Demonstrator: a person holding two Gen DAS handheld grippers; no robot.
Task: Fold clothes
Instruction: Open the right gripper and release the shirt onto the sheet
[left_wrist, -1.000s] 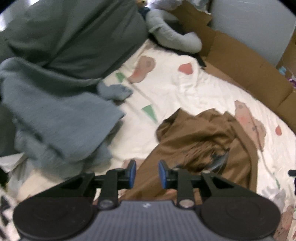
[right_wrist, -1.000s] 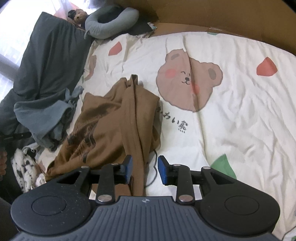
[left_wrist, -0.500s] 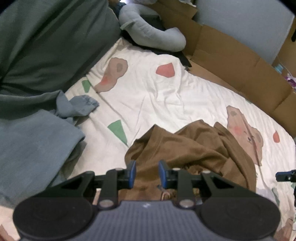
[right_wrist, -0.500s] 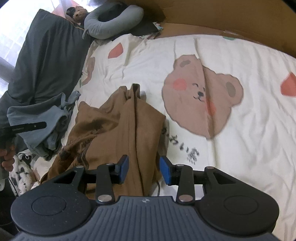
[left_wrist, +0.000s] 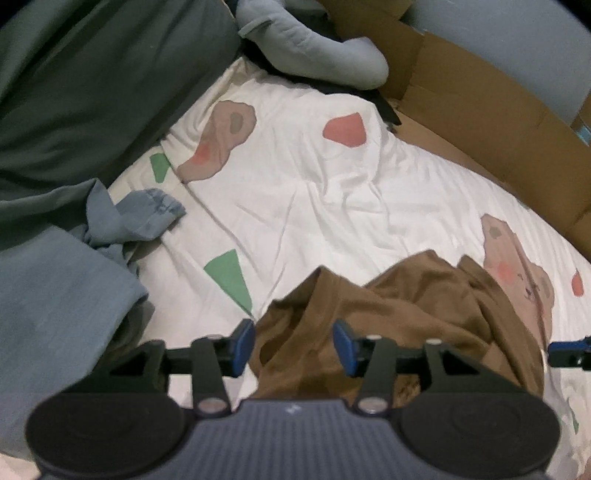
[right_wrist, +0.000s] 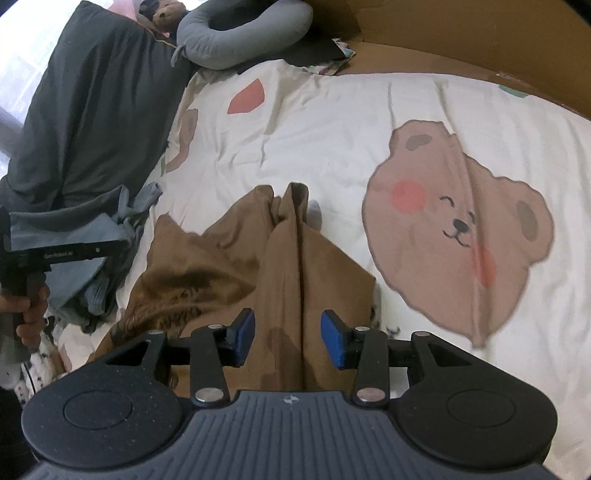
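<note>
Beside the printed bear, the crumpled brown shirt lies under both grippers. Left gripper and right gripper are opening, unpinched; best to seize opposite edges, not bunched folds.

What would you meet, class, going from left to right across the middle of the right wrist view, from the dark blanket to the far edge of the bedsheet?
Dark green blanket → blue-grey garment → crumpled brown T-shirt → large bear face printed on the bedsheet.
</note>
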